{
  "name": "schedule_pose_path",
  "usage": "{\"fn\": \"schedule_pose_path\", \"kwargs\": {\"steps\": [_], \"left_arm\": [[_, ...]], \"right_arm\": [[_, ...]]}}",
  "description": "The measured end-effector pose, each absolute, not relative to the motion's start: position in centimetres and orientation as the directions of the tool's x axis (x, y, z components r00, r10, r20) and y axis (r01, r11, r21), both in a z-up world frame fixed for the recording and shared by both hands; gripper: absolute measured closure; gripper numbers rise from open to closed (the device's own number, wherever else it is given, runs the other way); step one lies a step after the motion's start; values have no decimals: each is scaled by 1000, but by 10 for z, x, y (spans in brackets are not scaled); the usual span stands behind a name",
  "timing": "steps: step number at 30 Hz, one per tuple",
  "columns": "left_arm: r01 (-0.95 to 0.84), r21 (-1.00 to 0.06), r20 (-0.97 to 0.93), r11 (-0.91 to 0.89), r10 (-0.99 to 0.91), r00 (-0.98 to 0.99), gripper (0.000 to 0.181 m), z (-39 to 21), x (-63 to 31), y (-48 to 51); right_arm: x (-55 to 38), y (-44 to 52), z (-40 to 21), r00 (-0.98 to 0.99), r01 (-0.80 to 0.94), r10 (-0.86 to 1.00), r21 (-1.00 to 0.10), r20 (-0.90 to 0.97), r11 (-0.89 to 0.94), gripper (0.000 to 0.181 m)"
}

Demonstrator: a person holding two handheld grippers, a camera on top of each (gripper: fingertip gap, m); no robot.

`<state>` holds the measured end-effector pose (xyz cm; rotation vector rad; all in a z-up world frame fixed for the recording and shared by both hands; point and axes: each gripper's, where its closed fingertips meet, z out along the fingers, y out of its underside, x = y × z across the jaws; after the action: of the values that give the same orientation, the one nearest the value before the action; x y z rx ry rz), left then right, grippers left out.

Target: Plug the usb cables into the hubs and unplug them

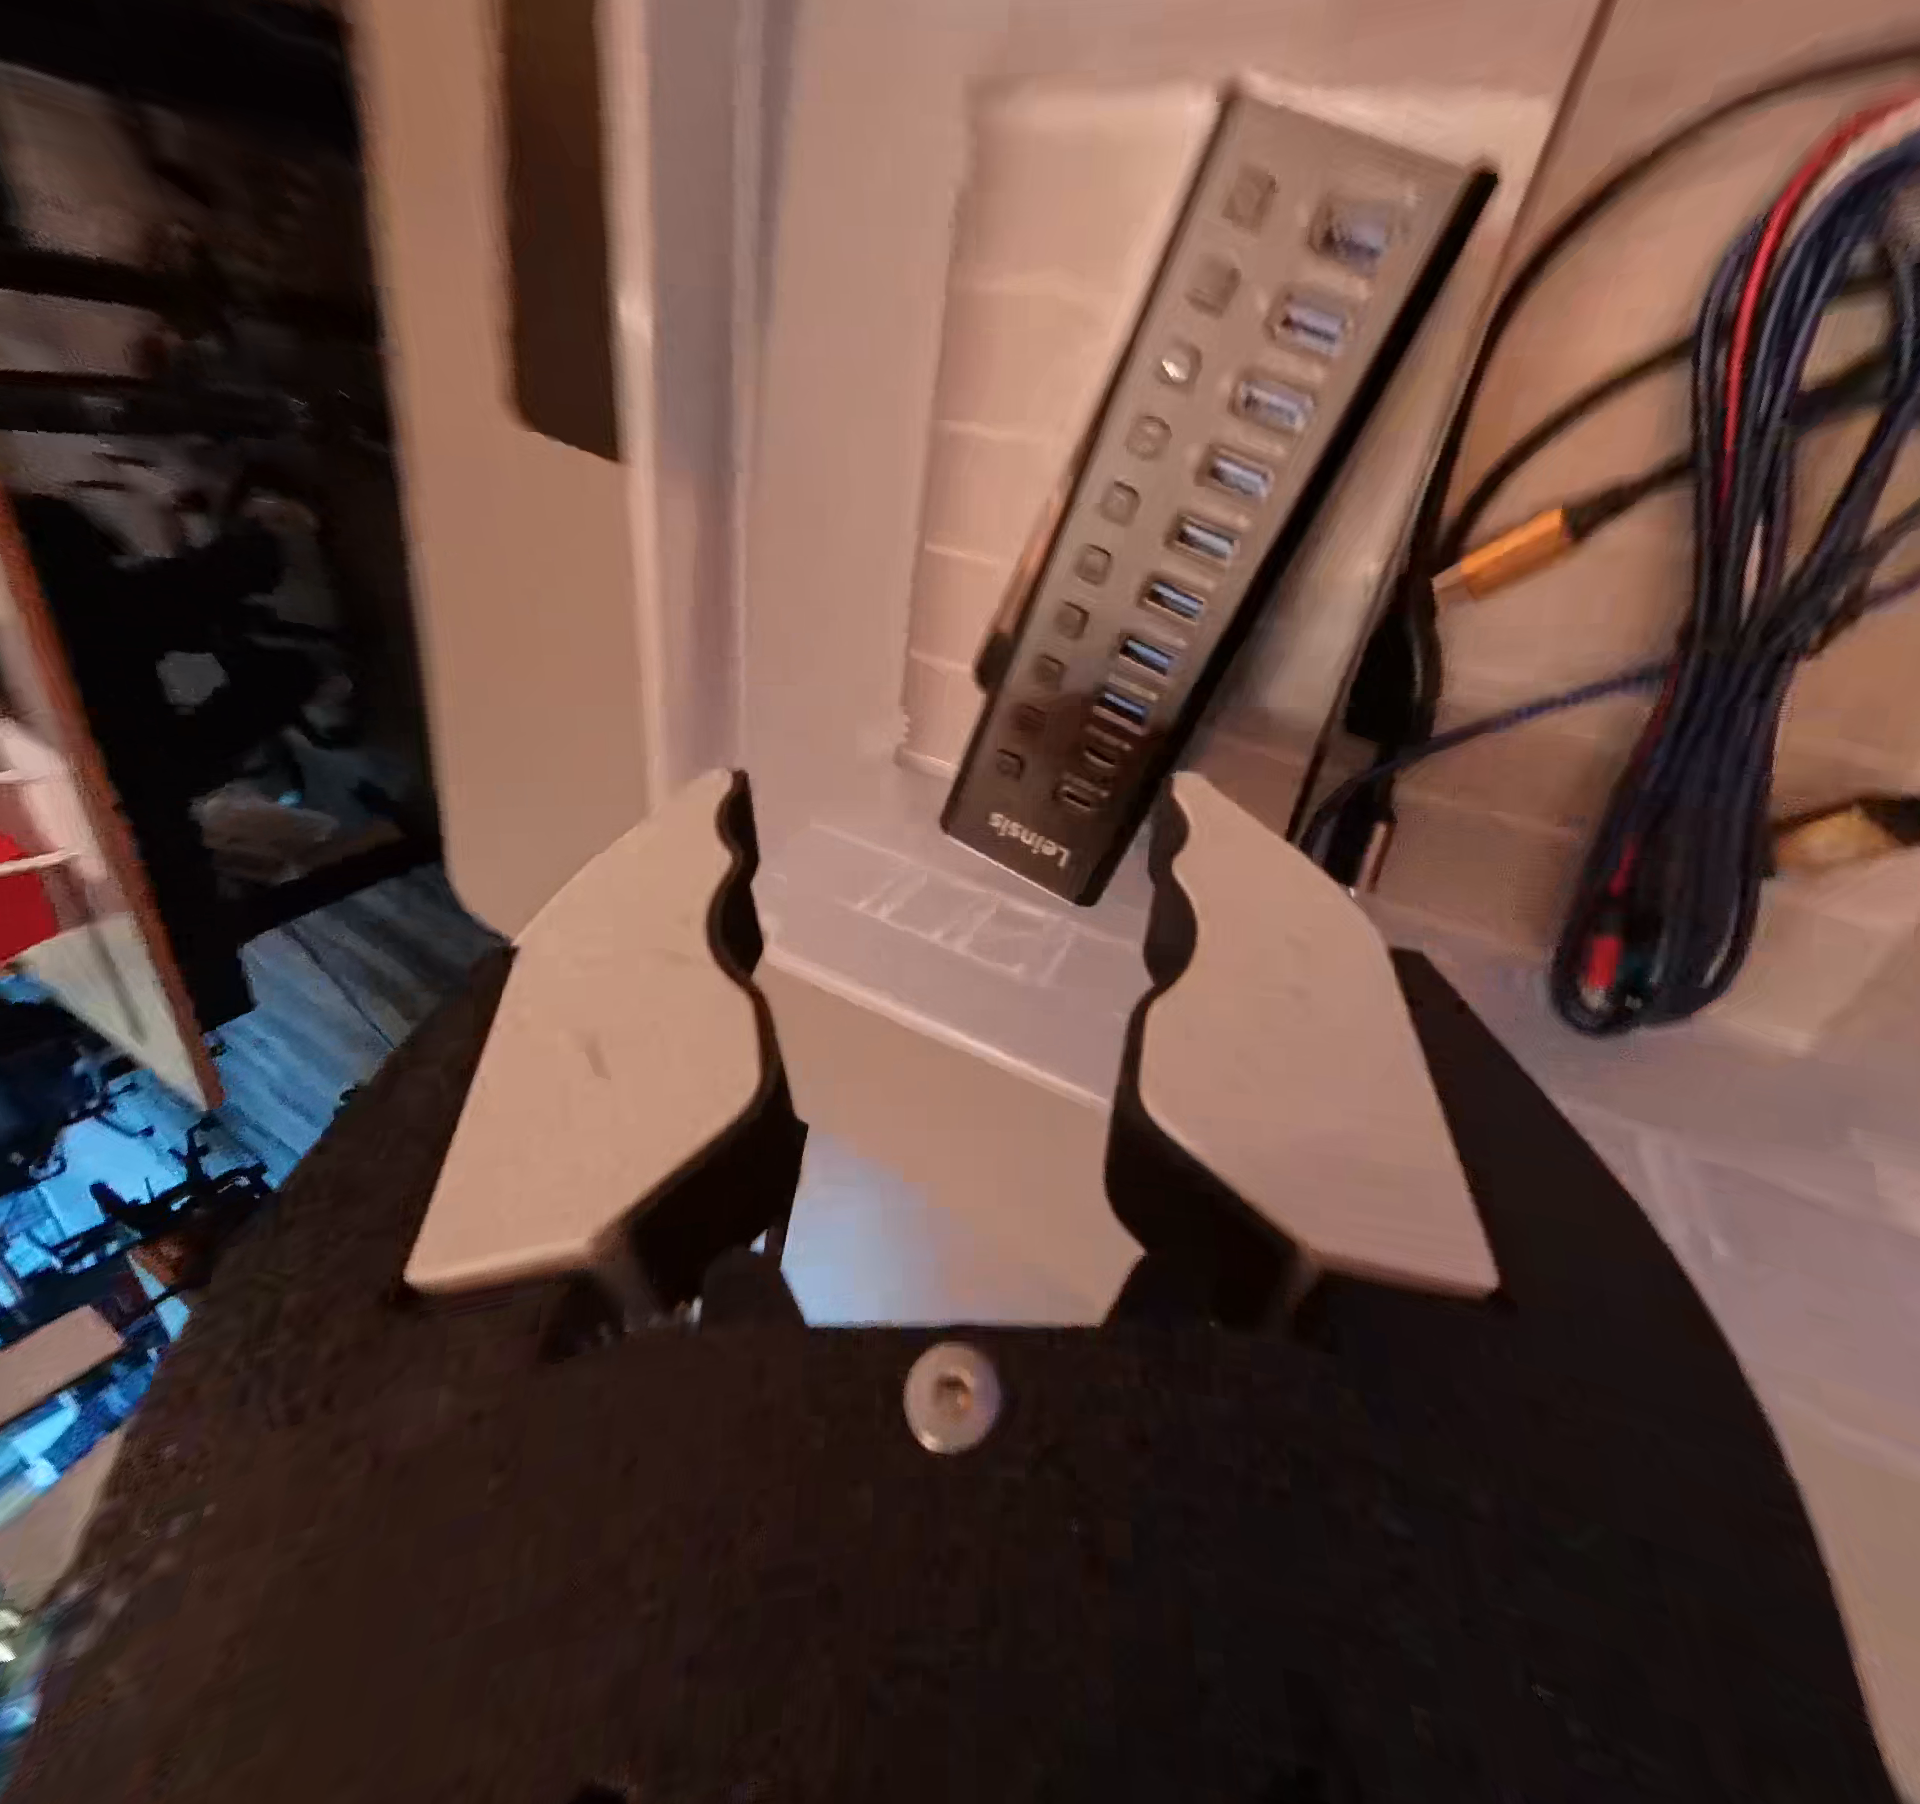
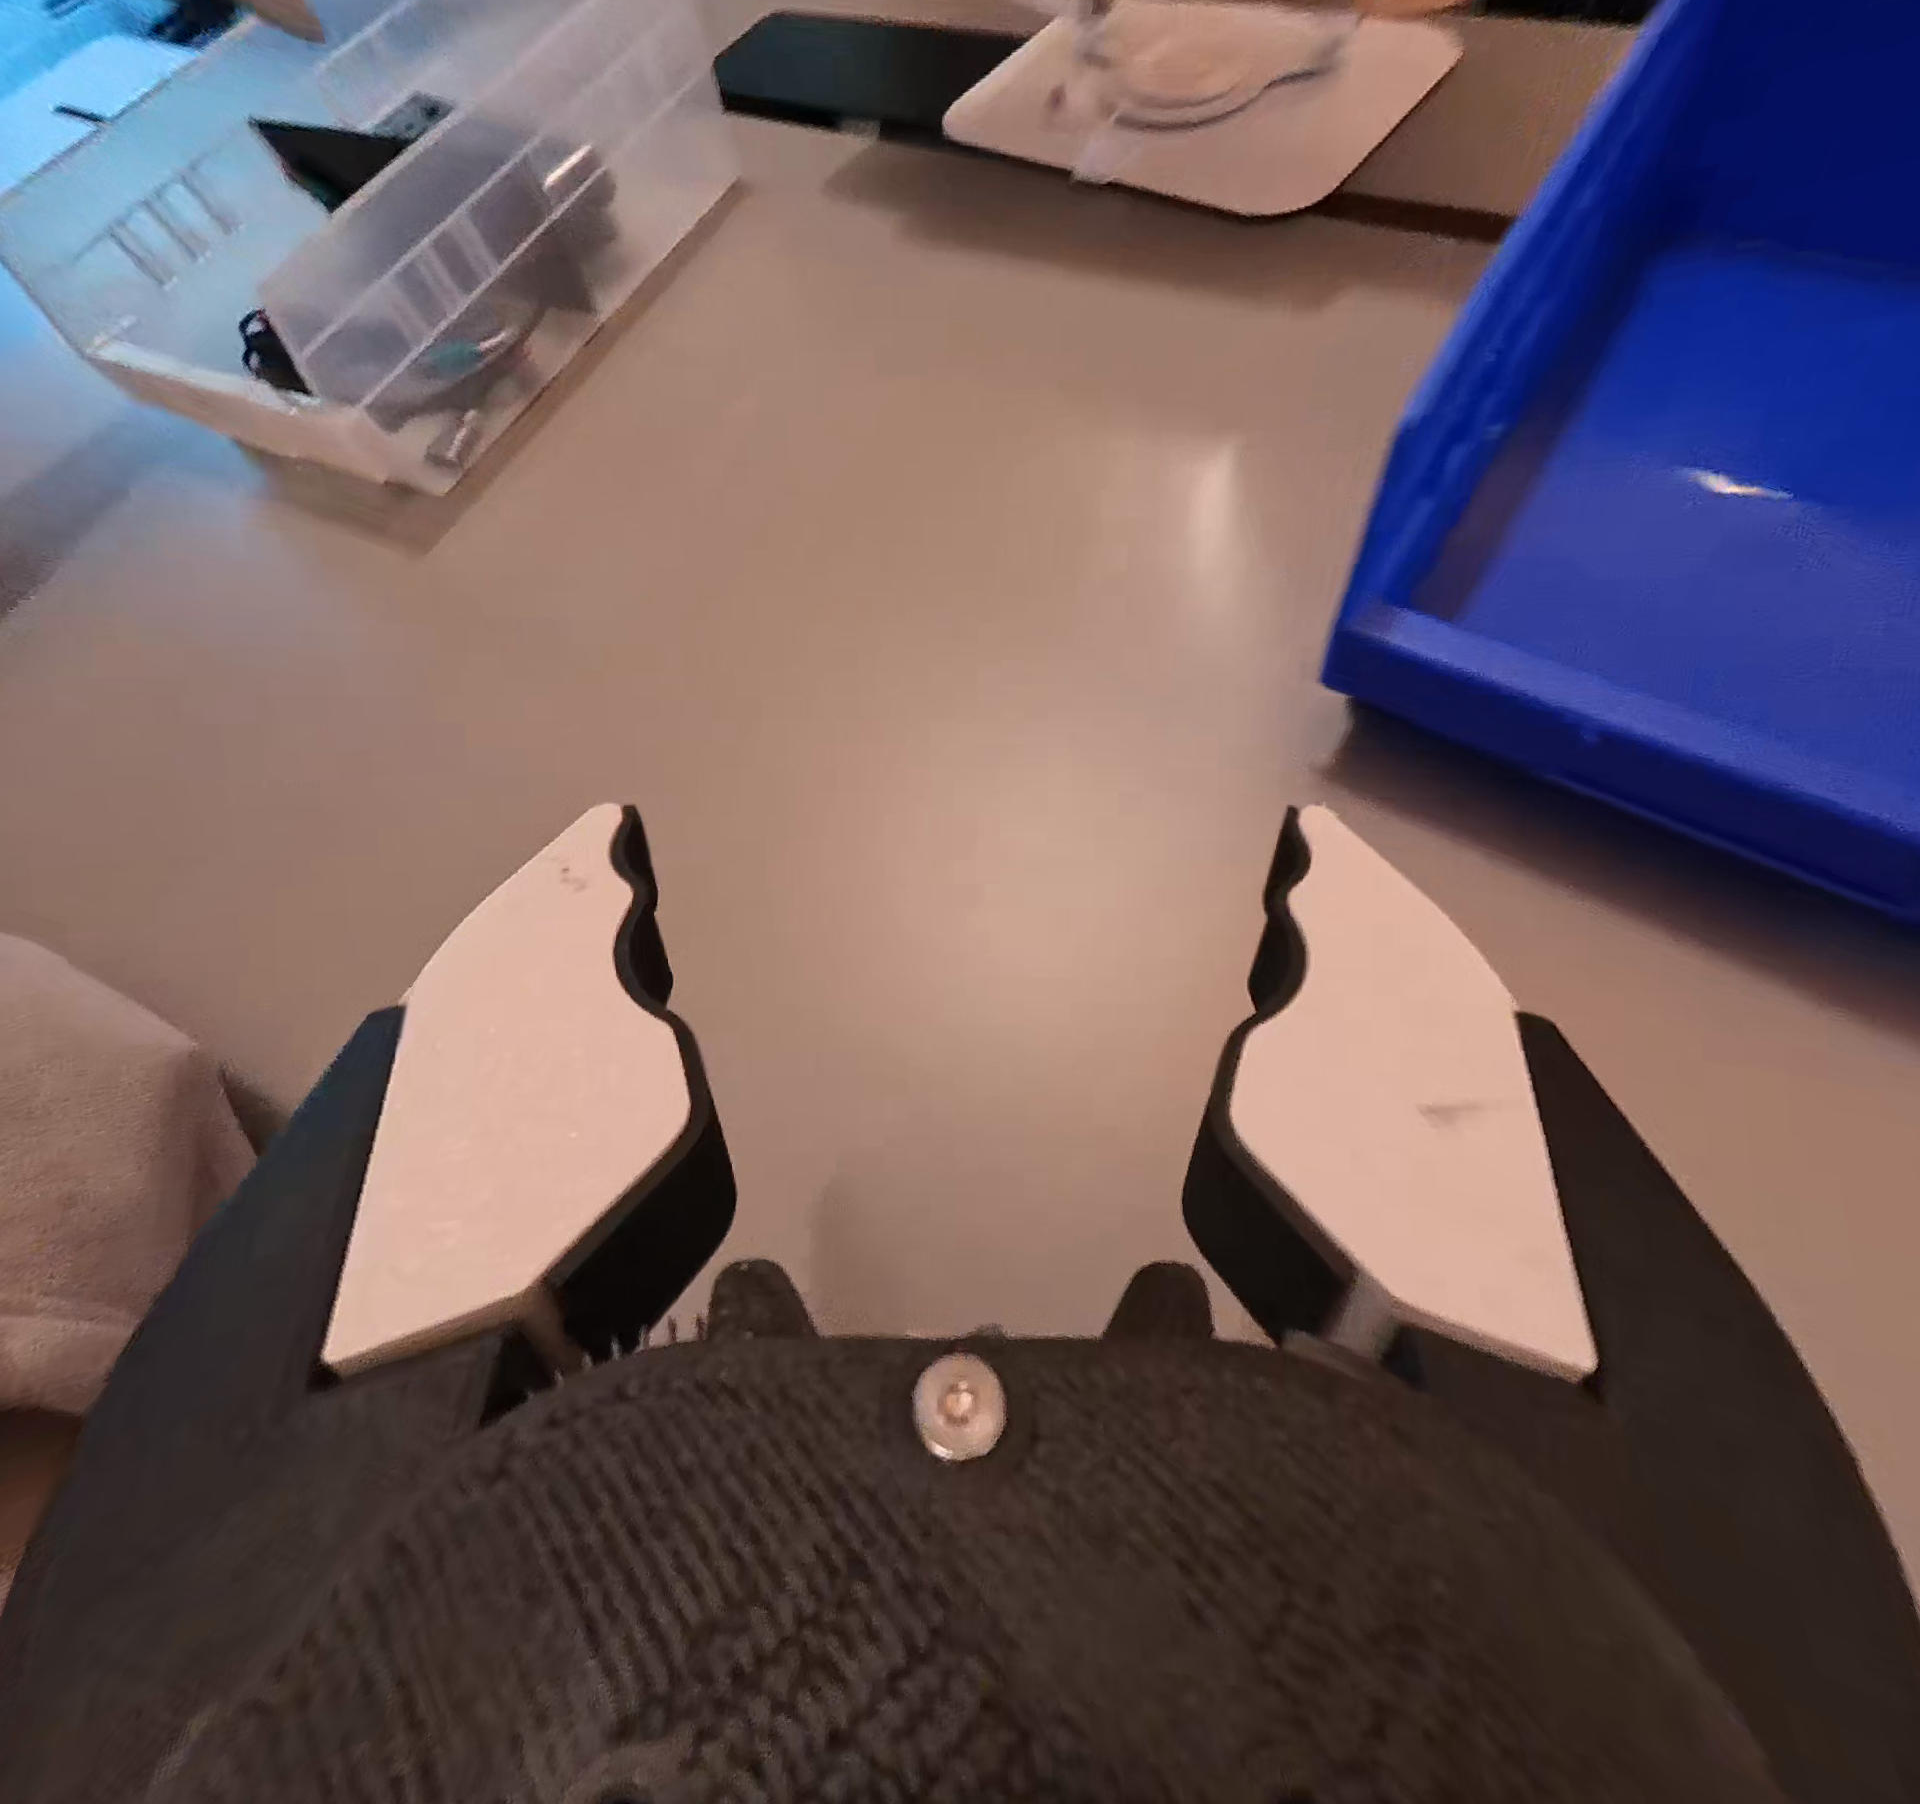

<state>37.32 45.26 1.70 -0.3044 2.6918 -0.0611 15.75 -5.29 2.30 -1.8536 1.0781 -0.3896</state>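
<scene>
In the left wrist view a long black USB hub (image 1: 1195,507) with a row of ports and small buttons leans in a clear plastic bin (image 1: 935,975). My left gripper (image 1: 951,819) is open and empty, just in front of the hub's near end. A bundle of blue, red and black cables (image 1: 1766,528) lies in the bin to the right, with a gold-coloured plug (image 1: 1507,559) near the hub. In the right wrist view my right gripper (image 2: 961,850) is open and empty above the bare grey table (image 2: 883,559). The same clear bin (image 2: 416,227) sits far left there.
A blue plastic bin (image 2: 1683,466) stands close on the right of the right gripper. A white stand on a flat base (image 2: 1195,102) and a black bar (image 2: 852,71) are at the table's far side. A cloth-covered arm (image 2: 94,1162) is at the left edge.
</scene>
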Motion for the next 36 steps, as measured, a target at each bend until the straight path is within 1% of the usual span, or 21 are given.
{"fn": "schedule_pose_path", "kwargs": {"steps": [1, 3, 5, 7, 9, 12, 15, 17, 20, 21, 24, 26, 29, 32, 36], "left_arm": [[-174, -23, -353, 985, -170, -920, 108, 4, 374, 453], [-111, 88, -261, 990, -85, -962, 107, -20, 373, 455], [-67, 192, -215, 979, -25, -976, 107, -37, 373, 461], [-28, 234, -205, 972, 21, -979, 113, -47, 374, 462], [-31, 232, -178, 972, 11, -984, 122, -54, 373, 462], [-80, 228, -190, 970, -36, -981, 118, -57, 377, 465], [-68, 224, -163, 972, -32, -986, 122, -59, 374, 465], [-61, 243, -170, 968, -19, -985, 122, -60, 375, 465], [-114, 306, -218, 945, -46, -975, 122, -59, 378, 467], [-128, 310, -241, 942, -52, -969, 122, -59, 378, 467], [-192, 261, -308, 946, -107, -945, 123, -54, 379, 464], [-218, 250, -353, 944, -121, -928, 123, -45, 379, 463], [-205, 279, -461, 938, -57, -886, 124, -16, 378, 457], [-186, 291, -567, 938, 13, -823, 124, 17, 373, 444], [-105, 394, -642, 913, 192, -742, 125, 50, 357, 428]], "right_arm": [[157, -43, 20, 582, -524, -792, -830, -184, -193, 69], [152, -25, 14, 623, -535, -752, -819, -216, -209, 68], [148, -15, 9, 646, -533, -731, -815, -218, -227, 67], [142, -11, 3, 675, -525, -707, -810, -209, -262, 67], [141, -11, -2, 678, -526, -707, -804, -200, -277, 68], [142, -8, -5, 685, -542, -687, -799, -242, -259, 70], [148, -1, -2, 702, -537, -654, -813, -281, -227, 75], [152, 3, -2, 716, -535, -637, -810, -285, -240, 75], [156, 10, 0, 742, -527, -603, -810, -292, -257, 76], [157, 13, 2, 751, -519, -590, -818, -297, -248, 77], [155, 23, 4, 776, -515, -543, -821, -322, -249, 79], [153, 24, 4, 789, -500, -533, -824, -305, -269, 80], [151, 26, 6, 809, -459, -524, -843, -267, -280, 82], [152, 33, 6, 816, -452, -511, -850, -271, -272, 82], [158, 47, 3, 832, -406, -519, -854, -197, -326, 80]]}}
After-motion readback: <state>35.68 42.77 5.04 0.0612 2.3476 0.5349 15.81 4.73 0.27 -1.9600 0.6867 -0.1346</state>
